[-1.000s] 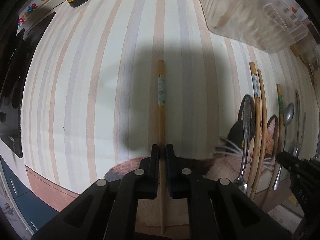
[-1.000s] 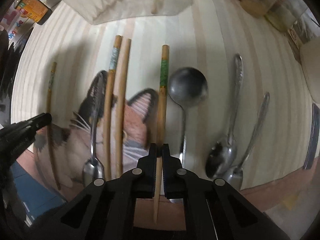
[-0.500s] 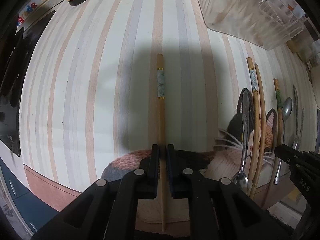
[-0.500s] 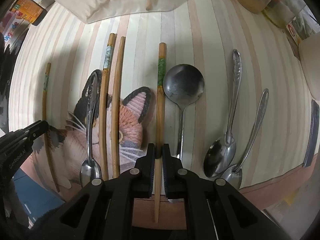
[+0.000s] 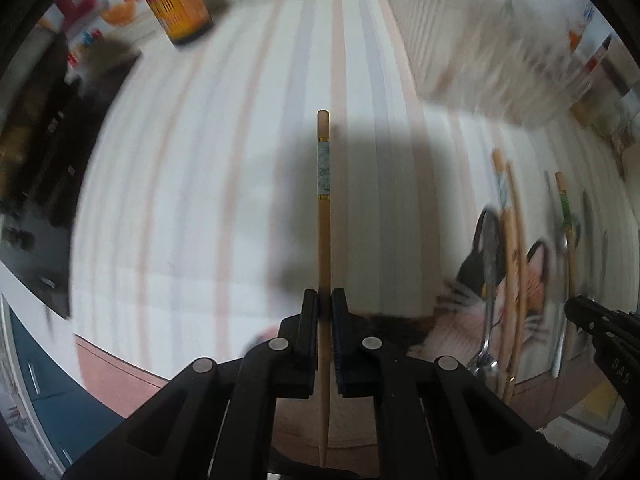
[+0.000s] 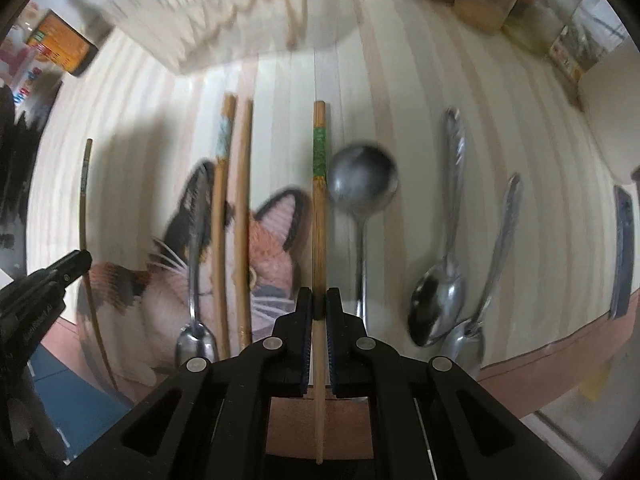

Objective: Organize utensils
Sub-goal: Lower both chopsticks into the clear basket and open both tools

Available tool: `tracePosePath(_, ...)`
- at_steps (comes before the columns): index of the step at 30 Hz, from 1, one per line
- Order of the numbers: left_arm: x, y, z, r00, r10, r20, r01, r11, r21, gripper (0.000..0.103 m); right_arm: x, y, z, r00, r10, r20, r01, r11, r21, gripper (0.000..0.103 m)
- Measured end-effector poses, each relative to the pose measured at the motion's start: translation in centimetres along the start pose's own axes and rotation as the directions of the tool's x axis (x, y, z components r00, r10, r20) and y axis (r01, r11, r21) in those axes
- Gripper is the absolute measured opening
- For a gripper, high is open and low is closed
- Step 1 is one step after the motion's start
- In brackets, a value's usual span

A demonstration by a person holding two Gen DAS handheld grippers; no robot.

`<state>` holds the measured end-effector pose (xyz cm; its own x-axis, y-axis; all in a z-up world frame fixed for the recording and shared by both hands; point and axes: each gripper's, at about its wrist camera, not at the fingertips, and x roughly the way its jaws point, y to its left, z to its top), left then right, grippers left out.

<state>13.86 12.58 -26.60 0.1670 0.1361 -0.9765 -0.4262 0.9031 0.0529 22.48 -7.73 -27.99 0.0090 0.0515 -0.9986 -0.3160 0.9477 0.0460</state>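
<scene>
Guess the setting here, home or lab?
Likely a home kitchen or dining table: striped tablecloth, clear plastic utensil basket, sauce bottle, chopsticks and spoons laid out on a cat placemat.

Clear plastic rack (image 5: 492,40) blocks far right of striped cloth (image 5: 200,200). Open cloth left of rack, up to bottle (image 5: 176,0) at far left. Near side of rack: chopsticks (image 6: 230,220) & spoons (image 6: 444,240) packed close, narrow gaps betw.

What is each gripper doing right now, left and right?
Left gripper: closed on the pale-banded chopstick.
Right gripper: closed on the green-banded chopstick.
</scene>
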Motion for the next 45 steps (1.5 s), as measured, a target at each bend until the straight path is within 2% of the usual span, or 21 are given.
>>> tracePosePath(4,-4.4,0.4,1.6,0.993,0.008,0.115,-0.008,1.0,-0.003,0.004,-3.7,-0.7,1.2,0.995,0.016,0.101,-0.016,1.0,0.0,0.007)
tracePosePath(9,-10.3,0.3,4.8,0.971,-0.016,0.237,0.016,1.0,0.001,0.004,-8.5,-1.2,3.5,0.978,0.061,0.199,-0.063,0.998,0.003,0.007)
tracePosePath(14,-15.0,-0.7,9.1,0.945,-0.097,0.311,0.094,0.995,0.026,0.004,-13.7,-1.8,7.1,0.951,0.127,0.282,-0.134,0.991,0.004,0.007)
tracePosePath(16,-15.5,-1.4,11.1,0.943,-0.157,0.292,0.154,0.987,0.035,0.004,-15.2,-2.0,8.8,0.941,0.144,0.307,-0.151,0.988,0.002,0.007)
tracePosePath(17,-15.2,-1.5,12.6,0.94,-0.205,0.272,0.206,0.978,0.024,0.004,-15.9,-2.2,10.2,0.934,0.16,0.321,-0.172,0.985,0.009,0.007)
tracePosePath(20,-13.9,-2.7,16.3,0.936,-0.277,0.215,0.282,0.959,0.007,0.004,-16.4,-2.8,14.6,0.925,0.202,0.32,-0.225,0.974,0.036,0.007)
tracePosePath(24,-10.3,-4.2,21.1,0.928,-0.358,0.106,0.363,0.931,-0.039,0.004,-14.1,-3.1,20.4,0.928,0.271,0.256,-0.298,0.952,0.07,0.007)
tracePosePath(27,-7.5,-5.4,24.0,0.921,-0.387,0.042,0.389,0.918,-0.078,0.004,-12.1,-2.9,23.8,0.937,0.287,0.201,-0.31,0.947,0.089,0.007)
tracePosePath(31,-5.3,-6.7,26.4,0.922,-0.387,-0.005,0.386,0.919,-0.079,0.005,-9.4,-2.4,25.9,0.948,0.282,0.149,-0.299,0.948,0.111,0.007)
tracePosePath(35,-4.8,-7.0,27.2,0.937,-0.349,-0.029,0.347,0.936,-0.068,0.006,-7.5,-2.1,27.7,0.951,0.291,0.102,-0.302,0.946,0.121,0.009)
tracePosePath(37,-5.0,-6.8,27.0,0.948,-0.316,-0.025,0.315,0.947,-0.057,0.006,-6.8,-2.1,27.7,0.956,0.281,0.079,-0.289,0.948,0.131,0.02)
tracePosePath(38,-5.1,-6.5,26.9,0.953,-0.301,-0.013,0.3,0.952,-0.052,0.009,-6.8,-2.2,27.5,0.956,0.281,0.085,-0.29,0.948,0.133,0.025)
tracePosePath(40,-5.4,-6.3,26.7,0.97,-0.245,0.003,0.245,0.969,-0.033,0.025,-7.1,-2.5,27.0,0.958,0.269,0.104,-0.281,0.95,0.134,0.028)
tracePosePath(42,-6.2,-5.6,25.9,0.979,-0.199,0.046,0.201,0.979,-0.031,0.052,-7.6,-3.1,26.2,0.96,0.252,0.126,-0.269,0.953,0.141,0.028)
tracePosePath(44,-7.2,-4.9,24.7,0.984,-0.152,0.095,0.155,0.988,-0.026,0.062,-8.5,-3.5,25.2,0.962,0.222,0.161,-0.244,0.961,0.128,0.028)
tracePosePath(45,-7.7,-4.5,23.9,0.983,-0.129,0.128,0.133,0.991,-0.028,0.063,-8.9,-3.8,24.8,0.962,0.209,0.173,-0.232,0.965,0.124,0.029)
